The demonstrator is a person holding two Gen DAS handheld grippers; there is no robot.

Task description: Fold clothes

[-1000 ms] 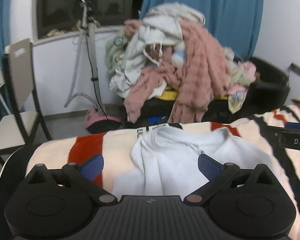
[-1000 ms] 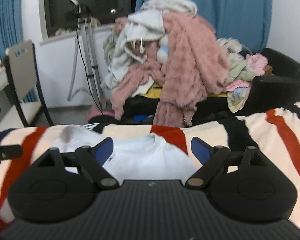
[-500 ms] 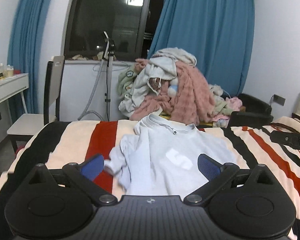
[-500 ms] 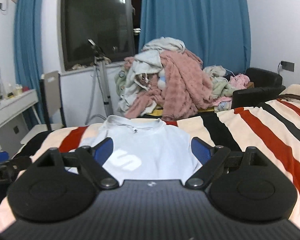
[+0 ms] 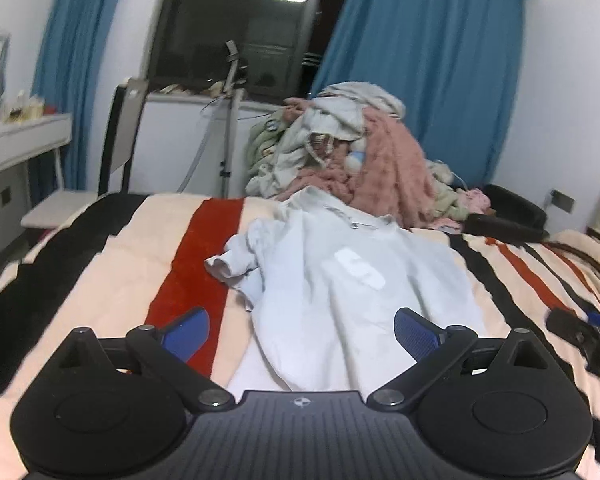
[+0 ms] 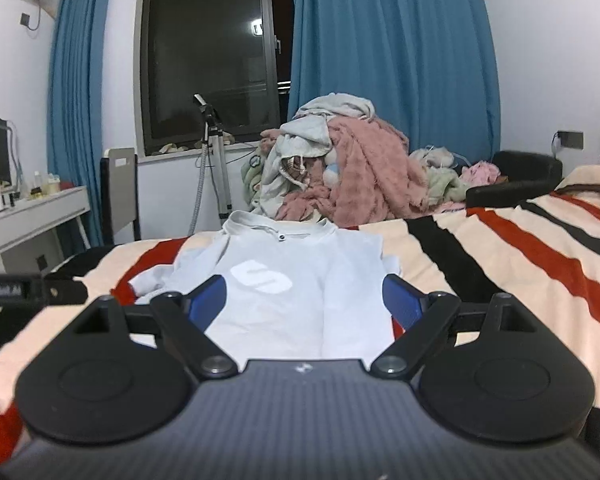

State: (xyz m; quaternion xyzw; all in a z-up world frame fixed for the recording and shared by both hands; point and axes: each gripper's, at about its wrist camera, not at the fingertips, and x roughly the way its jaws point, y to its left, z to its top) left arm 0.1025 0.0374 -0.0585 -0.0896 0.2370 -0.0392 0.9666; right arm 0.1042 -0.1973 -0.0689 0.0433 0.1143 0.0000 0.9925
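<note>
A pale blue sweatshirt [image 5: 340, 280] with a white logo lies face up on the striped bed, collar at the far end; it also shows in the right wrist view [image 6: 300, 280]. Its left sleeve [image 5: 236, 258] is bunched beside the body. My left gripper [image 5: 300, 330] is open and empty above the shirt's near hem. My right gripper [image 6: 304, 296] is open and empty, over the shirt's lower half. The right gripper also shows at the right edge of the left wrist view [image 5: 584, 340], and the left gripper at the left edge of the right wrist view [image 6: 28, 286].
The bed cover [image 6: 520, 248] has cream, red and black stripes. A heap of clothes [image 6: 352, 176] lies on a black seat beyond the bed. A chair [image 5: 116, 148], a white desk [image 6: 28, 220] and a garment steamer [image 6: 212, 160] stand at the left.
Both grippers have risen and drawn back from the far edge of the bed, so the whole shirt now shows. Both stay open and empty.
</note>
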